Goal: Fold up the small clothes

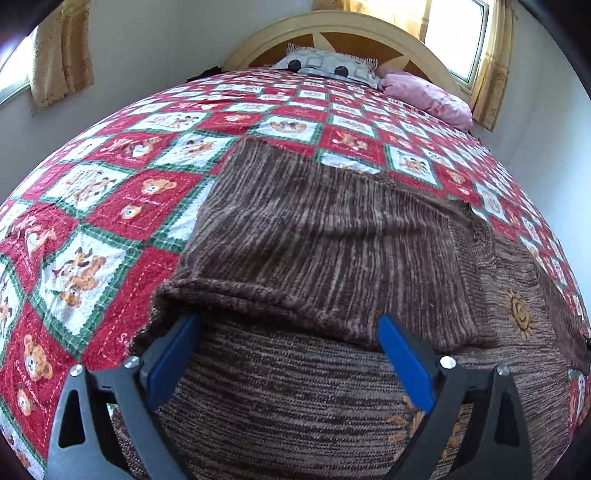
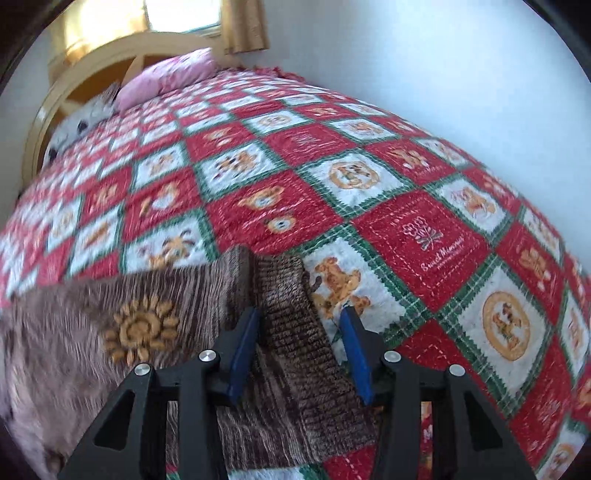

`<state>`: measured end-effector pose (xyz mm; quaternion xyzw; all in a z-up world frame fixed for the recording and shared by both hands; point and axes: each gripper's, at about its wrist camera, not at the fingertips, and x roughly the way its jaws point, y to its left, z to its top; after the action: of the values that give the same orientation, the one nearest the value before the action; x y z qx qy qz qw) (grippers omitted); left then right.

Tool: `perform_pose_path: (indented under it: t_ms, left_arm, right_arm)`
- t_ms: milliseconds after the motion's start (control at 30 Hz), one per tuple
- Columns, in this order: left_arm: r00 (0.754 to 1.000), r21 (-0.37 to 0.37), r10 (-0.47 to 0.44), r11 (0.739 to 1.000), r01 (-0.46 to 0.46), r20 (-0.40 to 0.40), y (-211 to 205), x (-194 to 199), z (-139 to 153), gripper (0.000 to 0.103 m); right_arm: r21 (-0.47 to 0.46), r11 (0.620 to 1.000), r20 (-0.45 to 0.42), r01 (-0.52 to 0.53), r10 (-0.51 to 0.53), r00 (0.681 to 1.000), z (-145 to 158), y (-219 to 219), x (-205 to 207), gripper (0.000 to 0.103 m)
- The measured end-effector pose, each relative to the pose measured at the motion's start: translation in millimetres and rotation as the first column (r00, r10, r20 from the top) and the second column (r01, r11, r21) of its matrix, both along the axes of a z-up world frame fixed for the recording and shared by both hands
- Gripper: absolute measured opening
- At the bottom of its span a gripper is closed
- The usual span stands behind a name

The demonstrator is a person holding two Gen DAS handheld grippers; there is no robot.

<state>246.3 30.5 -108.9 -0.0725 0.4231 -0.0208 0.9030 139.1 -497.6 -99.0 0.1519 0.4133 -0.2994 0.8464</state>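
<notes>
Brown knit sweater [image 1: 332, 240] lies on the bed's quilt [image 1: 122, 206], a red, white and green check with teddy-bear squares; part of it is folded over itself, the folded edge running across the lower half of the left wrist view. Orange sun motifs show on the knit [image 1: 519, 314]. Left gripper [image 1: 290, 328] hangs over the sweater, jaws spread wide, 2 blue pads [image 1: 173, 354] either side of the fold edge; the left pad's tip sits under the rolled edge of the fold, and neither pad presses the cloth. Right gripper [image 2: 299, 323] is at the sweater's edge where a ribbed strip of knit [image 2: 295, 332] runs between the jaws; jaws about half open, with a gap visible between the right pad [image 2: 354, 354] and the strip, so released, not clenched on it. Whether the left pad touches the strip cannot be told. Right wrist view is motion-blurred on its left side. At the head of the bed: a curved headboard [image 1: 332, 26], a grey patterned pillow [image 1: 328, 64] and a pink pillow [image 1: 428, 94] beside it. Curtained windows [image 1: 458, 37] flank the headboard.
</notes>
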Motion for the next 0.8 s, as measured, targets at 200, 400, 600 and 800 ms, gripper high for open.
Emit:
perform_pose_path:
  t_ms: [200, 400, 600, 800]
  left_arm:
    - [1.000, -0.010, -0.001, 1.000, 0.001, 0.003, 2, 0, 1, 0.099]
    - [1.000, -0.027, -0.004, 1.000, 0.004, 0.007, 4, 0, 1, 0.101]
    - [1.000, -0.054, -0.004, 0.999, 0.005, 0.016, 7, -2, 2, 0.101]
    - [1.000, -0.083, -0.002, 0.997, 0.004, 0.024, 10, -3, 3, 0.101]
  right_arm:
    - [0.174, 0.984, 0.096, -0.045, 0.028, 0.995, 14, -12, -12, 0.006]
    - [0.336, 0.941, 0.309, -0.047, -0.063, 0.949, 48, -28, -38, 0.006]
    - [0.314, 0.944, 0.331, -0.106, -0.004, 0.944, 86, 9, -22, 0.006]
    - [0.254, 0.939, 0.357, -0.230, 0.130, 0.925, 131, 87, 8, 0.005]
